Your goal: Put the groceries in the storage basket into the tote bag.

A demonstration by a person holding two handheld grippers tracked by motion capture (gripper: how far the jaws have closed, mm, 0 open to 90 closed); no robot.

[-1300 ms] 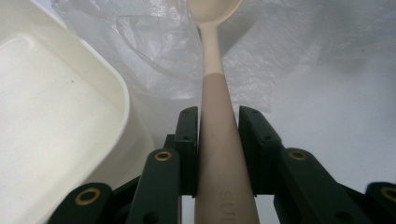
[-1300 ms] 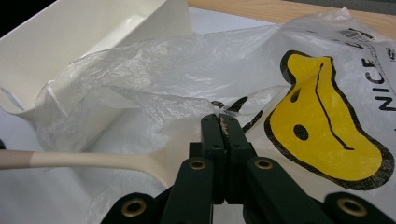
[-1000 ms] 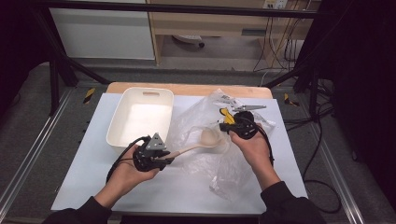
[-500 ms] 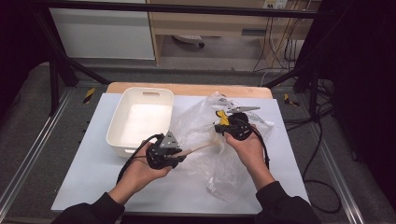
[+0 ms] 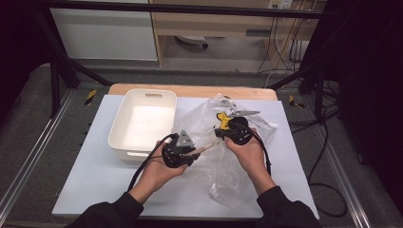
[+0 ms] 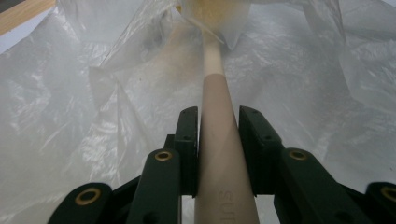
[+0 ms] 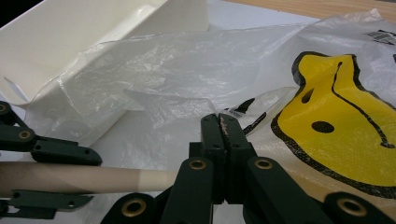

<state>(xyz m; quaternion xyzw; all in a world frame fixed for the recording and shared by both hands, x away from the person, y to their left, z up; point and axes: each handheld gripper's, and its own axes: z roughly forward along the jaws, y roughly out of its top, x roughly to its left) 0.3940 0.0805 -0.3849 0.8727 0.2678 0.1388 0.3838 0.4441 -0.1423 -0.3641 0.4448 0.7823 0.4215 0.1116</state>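
Left gripper [image 5: 192,153]: jaws clamped narrow on the handle of a pale wooden spoon [image 6: 217,126], pads pressing it on both sides; seen from above, it sat at 6 o'clock of the table's centre, pointing toward 3 o'clock.
Spoon: handle ran from the left jaws into the clear plastic bag [image 5: 223,166]; its head lay under the film, blurred at 12 o'clock in the left gripper view.
Right gripper [image 7: 226,122]: jaws pressed together, pinching a fold of the bag's film; held at 3 o'clock of the left gripper, just beside it.
Bag: crumpled over the table's right half, a yellow and black print [image 7: 345,126] at 3 o'clock in the right gripper view.
Tub [image 5: 124,128]: white, open, at 10 o'clock of the left gripper, its near corner beside the bag.
Table [image 5: 95,180]: white sheet over a wooden board.
Hands: the person's dark sleeves entered from 6 o'clock.
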